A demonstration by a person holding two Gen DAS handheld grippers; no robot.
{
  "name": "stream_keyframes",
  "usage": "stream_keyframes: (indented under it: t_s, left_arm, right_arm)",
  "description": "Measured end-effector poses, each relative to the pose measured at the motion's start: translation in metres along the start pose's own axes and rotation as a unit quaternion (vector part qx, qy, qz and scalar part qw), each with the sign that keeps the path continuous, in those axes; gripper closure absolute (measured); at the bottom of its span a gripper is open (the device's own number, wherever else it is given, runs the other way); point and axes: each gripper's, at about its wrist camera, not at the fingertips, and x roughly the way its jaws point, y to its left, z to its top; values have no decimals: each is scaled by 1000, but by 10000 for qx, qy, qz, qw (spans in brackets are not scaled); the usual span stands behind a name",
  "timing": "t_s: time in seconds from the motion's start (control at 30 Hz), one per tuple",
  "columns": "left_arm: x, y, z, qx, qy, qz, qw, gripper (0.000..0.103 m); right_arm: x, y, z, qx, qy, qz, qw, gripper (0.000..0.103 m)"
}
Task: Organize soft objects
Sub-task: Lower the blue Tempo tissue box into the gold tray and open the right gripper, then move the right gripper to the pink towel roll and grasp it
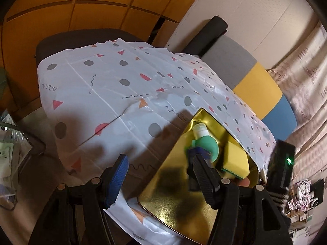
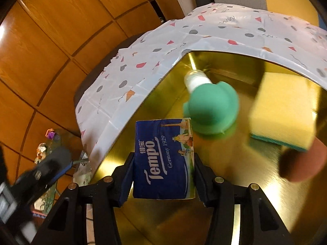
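Lowering tissue pack (image 2: 163,159), pinched in my right gripper (image 2: 163,175), into tray (image 2: 255,204) near edge, clear of bottle (image 2: 210,110) and sponge (image 2: 284,110); left gripper (image 1: 157,173) wide open, empty.

Setting: a lived-in home room, probably a living room or bedroom. Evidence: orange-brown wood panelled wall (image 1: 85,6) behind the work surface; table covered by a white plastic tablecloth (image 1: 114,77) printed with dots, triangles and squiggles; upholstered seat (image 1: 257,81) in grey, yellow and blue blocks just beside it; pale patterned curtain (image 1: 306,94) at the right; clutter of bags and packets on the floor (image 1: 8,153).
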Motion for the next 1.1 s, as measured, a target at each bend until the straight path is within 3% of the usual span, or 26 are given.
stream_keyframes:
  t_s: [0.03,0.1,0.37,0.6,0.83,1.1]
  left_arm:
    - [1,1,0,-2,27,4,10000,37]
    - [1,0,-1,14,41,-9,10000,37]
    - [1,-7,-4,168,74,-145,9997,37]
    - [2,-34,-16,754,243,-416,9960,37]
    - [0,-75,-42,1620,438,-768,9828,37]
    - [2,-128,-89,2600,882,-1165,9545,37]
  right_arm:
    - [4,2,2,27,13,-14,10000,46]
    - [11,4,7,92,11,2,10000,31]
    - [-24,-2,6,280,-492,220,9982,26]
    - [-83,-18,0,244,-1127,-156,9932,25]
    - [-147,-66,-20,432,-1587,-738,9836,22]
    - [-193,-148,-67,967,-1545,-1550,9710,22]
